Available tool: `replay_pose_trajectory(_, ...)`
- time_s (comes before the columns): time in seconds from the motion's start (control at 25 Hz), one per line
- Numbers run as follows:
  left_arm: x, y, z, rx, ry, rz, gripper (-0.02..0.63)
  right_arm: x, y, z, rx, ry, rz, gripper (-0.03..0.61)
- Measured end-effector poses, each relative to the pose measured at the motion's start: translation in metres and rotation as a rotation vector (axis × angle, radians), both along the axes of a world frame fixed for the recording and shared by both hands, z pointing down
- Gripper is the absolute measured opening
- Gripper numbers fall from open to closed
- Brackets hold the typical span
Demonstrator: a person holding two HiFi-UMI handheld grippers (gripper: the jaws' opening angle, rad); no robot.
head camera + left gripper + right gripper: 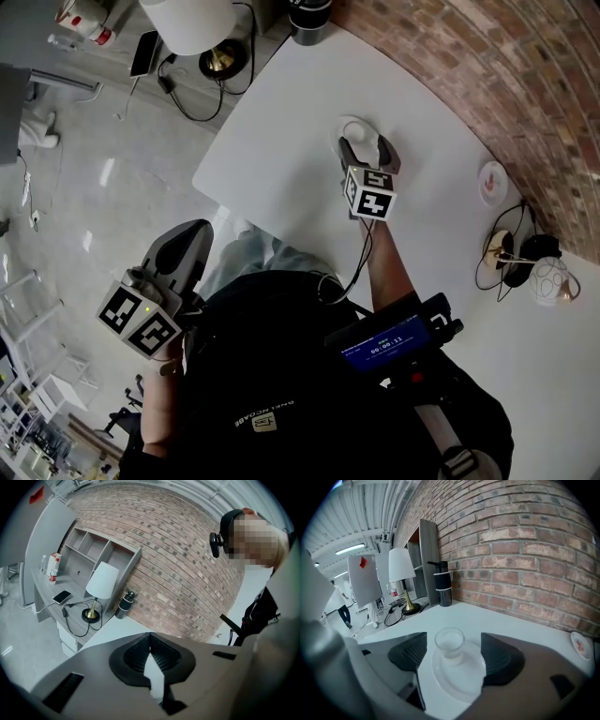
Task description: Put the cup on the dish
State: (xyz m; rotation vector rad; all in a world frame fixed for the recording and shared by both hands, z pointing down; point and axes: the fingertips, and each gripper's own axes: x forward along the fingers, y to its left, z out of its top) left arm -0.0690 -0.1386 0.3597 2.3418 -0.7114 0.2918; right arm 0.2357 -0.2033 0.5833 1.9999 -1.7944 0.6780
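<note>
1. Right gripper view has the cup standing upright on the dish, on the part of the dish farthest from the camera. By this picture, the placing itself looks done.
2. The right gripper has its jaws wide apart, one dark pad on each side of the cup, and neither seems to touch it. It holds nothing.
3. What is left, I judge, is only to draw that gripper back without knocking the cup.
4. The dish lies on the white table, well in from its near edge. In the head view the gripper hides the cup.
5. The left gripper has its jaws together on nothing and hangs off the table's near edge, close to the person's body.
6. The cup is small, round and see-through with a plain rim. It is probably glass, though it could be clear plastic.
7. The dish is a shallow white round with a smooth, glossy face. The table top is matt and flat. The gripper pads are black with a ribbed face.
</note>
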Motion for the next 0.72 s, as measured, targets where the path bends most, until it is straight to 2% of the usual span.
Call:
replay_pose_trajectory(0.32, 0.01, -0.004, -0.014, 0.037, 0.048, 0.139, 0.005, 0.011, 0.034, -0.057, 0.082, -0.029, 0.12, 0.339)
replay_pose_trajectory(0.72, 0.034, -0.005, -0.029, 0.062, 0.095, 0.297, 0.005, -0.014, 0.069, -0.138, 0.175, -0.109, 0.122, 0.339)
